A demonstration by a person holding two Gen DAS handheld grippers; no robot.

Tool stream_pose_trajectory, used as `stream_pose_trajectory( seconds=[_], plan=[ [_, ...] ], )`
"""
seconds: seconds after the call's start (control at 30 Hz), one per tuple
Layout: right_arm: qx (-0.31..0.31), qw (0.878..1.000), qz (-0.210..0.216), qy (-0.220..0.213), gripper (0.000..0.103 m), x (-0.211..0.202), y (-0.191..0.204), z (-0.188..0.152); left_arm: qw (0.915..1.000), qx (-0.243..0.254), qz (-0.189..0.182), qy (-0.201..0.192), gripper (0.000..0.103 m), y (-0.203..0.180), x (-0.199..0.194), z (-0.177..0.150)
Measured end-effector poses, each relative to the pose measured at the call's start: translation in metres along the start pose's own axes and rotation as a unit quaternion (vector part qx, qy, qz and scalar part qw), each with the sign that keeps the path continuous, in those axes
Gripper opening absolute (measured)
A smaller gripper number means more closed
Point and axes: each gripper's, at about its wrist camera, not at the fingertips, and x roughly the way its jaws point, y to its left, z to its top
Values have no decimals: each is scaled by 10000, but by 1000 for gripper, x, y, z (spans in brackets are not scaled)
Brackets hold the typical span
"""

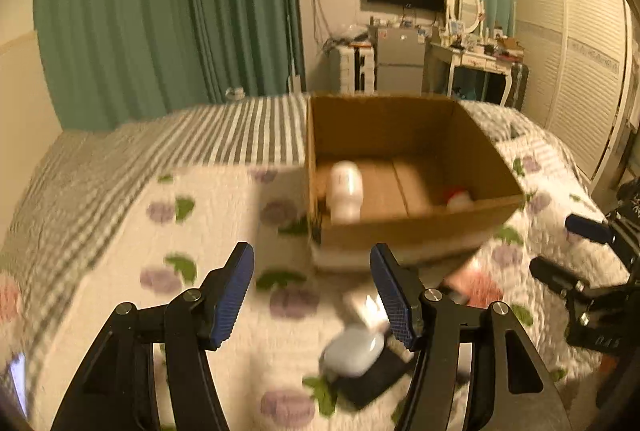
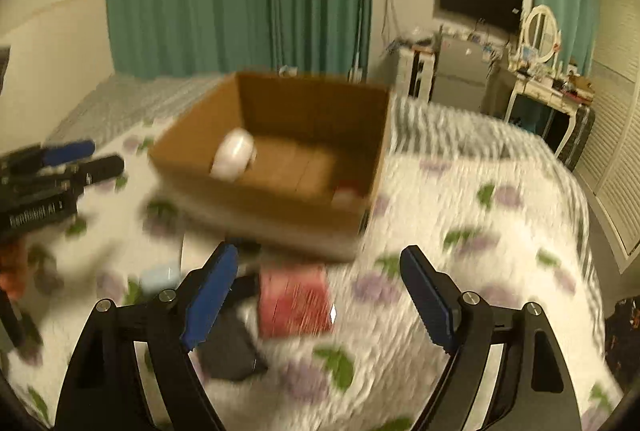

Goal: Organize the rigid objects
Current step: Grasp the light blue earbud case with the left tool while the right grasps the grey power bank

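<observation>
both claws are released and empty, the left claw (image 1: 312, 295) and right claw (image 2: 318, 295) hanging over the bed (image 1: 100, 191). nearest lie a pale blue rounded case (image 1: 352, 351) on a black flat item (image 1: 376, 375), with a red box (image 2: 294, 301) just beyond. farther off, the cardboard box (image 1: 400, 227) already holds a white bottle (image 1: 346, 191). the views are smeared, so a hurried grasp could miss; the soft quilt may let the case slip off, and both claws reaching into one cluster could collide.
</observation>
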Motion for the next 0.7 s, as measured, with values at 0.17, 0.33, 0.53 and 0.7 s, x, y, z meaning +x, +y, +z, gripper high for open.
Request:
stream_pose_trajectory(
  seconds=[0.17,0.33,0.53,0.7],
  plan=[
    [-331,9989,209,244,83,11,20,-17,9993,-30,-40,378,64,0,6,-40],
    [-798,9924,497,794,83,42,48,-33,9957,-130,-146,907,64,3,26,-71],
    [-1090,9797,883,1432,65,76,71,-48,9945,-259,-49,1014,64,8,34,-75],
    [-953,9766,808,1750,51,95,68,-52,9944,-218,-113,1032,63,6,36,-76]
  ],
)
